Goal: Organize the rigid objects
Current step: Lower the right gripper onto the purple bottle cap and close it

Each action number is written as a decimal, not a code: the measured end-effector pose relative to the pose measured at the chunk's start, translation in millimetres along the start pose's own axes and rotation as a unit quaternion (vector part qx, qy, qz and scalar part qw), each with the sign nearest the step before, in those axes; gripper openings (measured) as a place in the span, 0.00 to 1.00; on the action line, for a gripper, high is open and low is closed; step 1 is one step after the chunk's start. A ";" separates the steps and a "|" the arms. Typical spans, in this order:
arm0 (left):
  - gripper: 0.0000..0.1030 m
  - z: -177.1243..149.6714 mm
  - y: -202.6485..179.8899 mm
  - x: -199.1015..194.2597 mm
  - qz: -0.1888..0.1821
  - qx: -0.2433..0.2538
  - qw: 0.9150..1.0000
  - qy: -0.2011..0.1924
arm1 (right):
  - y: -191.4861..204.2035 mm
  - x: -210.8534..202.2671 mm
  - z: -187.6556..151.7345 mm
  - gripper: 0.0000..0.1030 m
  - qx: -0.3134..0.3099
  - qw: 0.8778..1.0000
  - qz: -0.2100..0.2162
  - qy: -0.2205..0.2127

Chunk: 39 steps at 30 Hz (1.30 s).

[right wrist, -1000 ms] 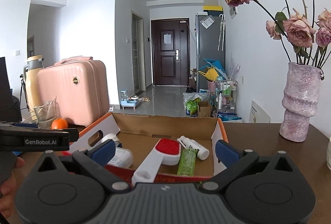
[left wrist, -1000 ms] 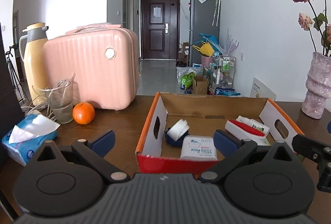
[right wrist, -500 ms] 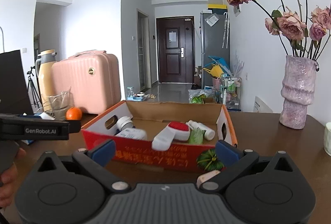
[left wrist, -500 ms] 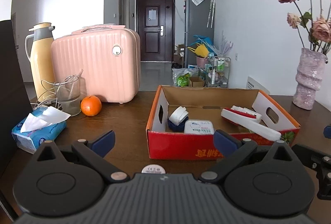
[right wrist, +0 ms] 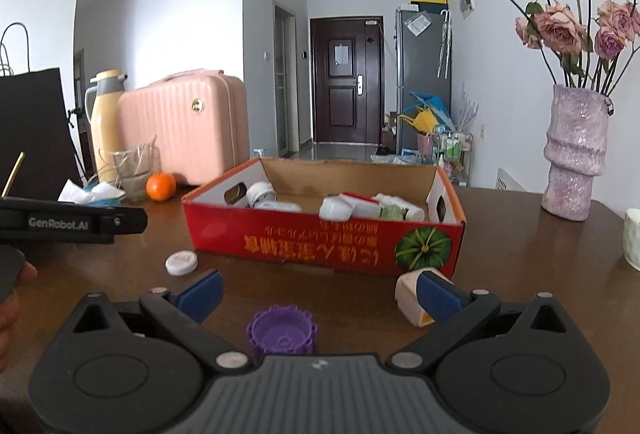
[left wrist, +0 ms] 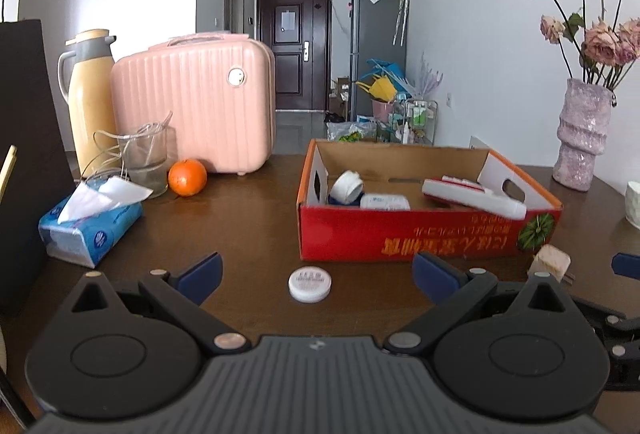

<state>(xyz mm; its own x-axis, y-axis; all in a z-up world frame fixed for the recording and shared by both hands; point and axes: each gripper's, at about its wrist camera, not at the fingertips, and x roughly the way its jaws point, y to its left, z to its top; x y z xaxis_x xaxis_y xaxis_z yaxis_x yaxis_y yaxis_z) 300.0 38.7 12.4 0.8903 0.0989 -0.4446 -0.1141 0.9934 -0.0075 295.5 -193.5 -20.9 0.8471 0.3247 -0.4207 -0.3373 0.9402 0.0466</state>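
While both hand-held grippers, left [left wrist: 316,274] and right [right wrist: 320,292], hover spread and empty, only the right view shows a purple cap [right wrist: 282,332] nearest; the white lid [left wrist: 310,284] lies beyond on the tabletop [left wrist: 248,230], before the box [left wrist: 420,238].

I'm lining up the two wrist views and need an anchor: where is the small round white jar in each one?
Left wrist view: the small round white jar lies on the dark wooden table, low centre, between the open tool fingers, in front of the red cardboard box.
Right wrist view: the jar sits lower left, off the box's left front corner.
Shared landmark: the orange fruit beside the pink suitcase.
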 end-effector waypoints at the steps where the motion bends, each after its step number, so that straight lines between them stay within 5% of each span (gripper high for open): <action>1: 1.00 -2.8 0.9 -0.9 -0.002 0.001 1.000 0.004 | 1.1 -0.2 -1.9 1.00 0.000 1.000 0.000 0.002; 21: 1.00 -22.7 5.7 0.3 -0.012 -0.001 0.999 0.040 | 10.1 15.9 -15.1 1.00 -0.007 0.999 0.013 0.051; 33: 1.00 -22.1 11.2 6.4 -0.011 -0.010 0.999 0.051 | 23.4 65.0 -17.9 0.97 -0.027 0.995 -0.013 0.092; 37: 1.00 -22.5 12.4 8.0 -0.008 -0.012 0.998 0.055 | 23.2 75.9 -18.3 0.90 -0.020 0.994 -0.015 0.107; 39: 1.00 -22.4 12.3 8.4 -0.008 -0.012 0.998 0.055 | 24.2 78.7 -19.4 0.79 -0.019 0.993 -0.012 0.113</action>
<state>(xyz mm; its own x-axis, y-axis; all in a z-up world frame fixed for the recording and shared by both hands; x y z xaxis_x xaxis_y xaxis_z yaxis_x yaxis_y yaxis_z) 296.2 50.6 -11.5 0.8380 0.0749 -0.5406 -0.1125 0.9930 -0.0368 346.0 -147.3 -70.5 0.7426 0.2669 -0.6143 -0.3373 0.9414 0.0014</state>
